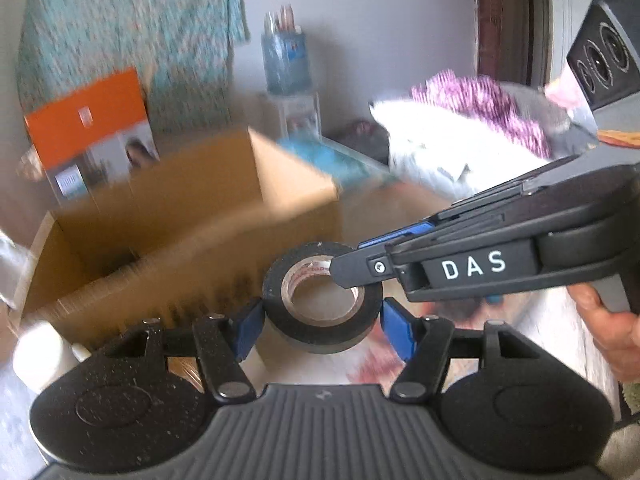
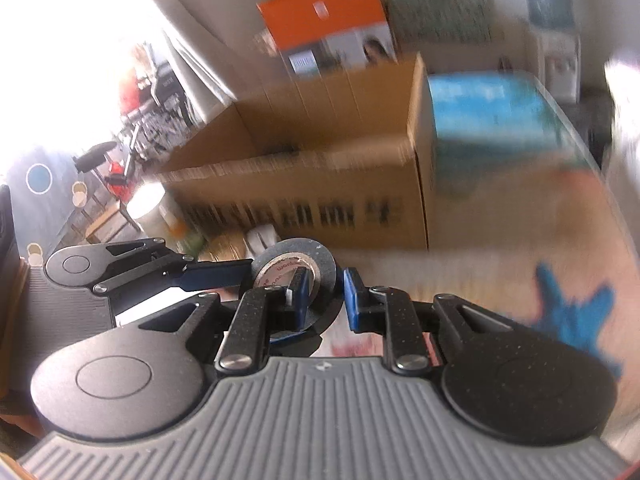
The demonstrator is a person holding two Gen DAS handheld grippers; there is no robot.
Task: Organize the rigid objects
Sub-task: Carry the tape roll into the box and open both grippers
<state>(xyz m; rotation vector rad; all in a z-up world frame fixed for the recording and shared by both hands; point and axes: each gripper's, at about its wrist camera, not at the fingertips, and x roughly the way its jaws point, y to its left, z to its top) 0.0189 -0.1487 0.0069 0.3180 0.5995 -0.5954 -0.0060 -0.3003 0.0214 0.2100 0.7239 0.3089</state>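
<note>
While the roll of black tape (image 1: 322, 300) sat squeezed across its outside between the left gripper (image 1: 322, 322) and its blue pads (image 1: 250, 326), the right gripper (image 2: 324, 300) had its own bite on it too: jaws nearly shut, pinching the roll's wall with one finger poked down through the core, as far as I could tell. So both tools were clamped onto the same roll, held up in the air with nothing visible under it. Just ahead of the grippers sat the open cardboard box (image 1: 192, 216), which I'd guess was where the tape was headed. My worry was the double grip: if the two hands drifted apart or twisted differently, the roll could get yanked out of one set of pads, cock sideways and drop short of the box. Letting go in the wrong order could do the same. Hard to say much more, since everything beyond the grippers was smeared. The print on the box was unreadable, its inside was mostly hidden, and the orange carton (image 1: 86, 120) behind it was just a blur.
</note>
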